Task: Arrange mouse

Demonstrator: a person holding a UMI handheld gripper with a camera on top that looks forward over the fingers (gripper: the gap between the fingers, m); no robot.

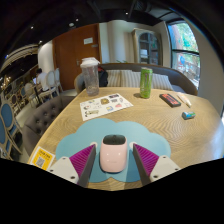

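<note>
The tongs (114,160) comprise two white fingers, each fitted with a magenta pad (82,160) on its inner face.

On the wooden table (150,118) there is one mouse (114,157), and it lies on one light blue mat (100,134). Beyond the mouse stand two drinking vessels, one clear bottle (90,76) and one green tumbler (146,82), with one printed sheet (105,104) between them and the mouse. To the right of the tumbler lie one dark flat device (170,100), one white marker (184,100) and one small teal object (188,115); one yellow card (41,157) lies left of the mouse.
</note>
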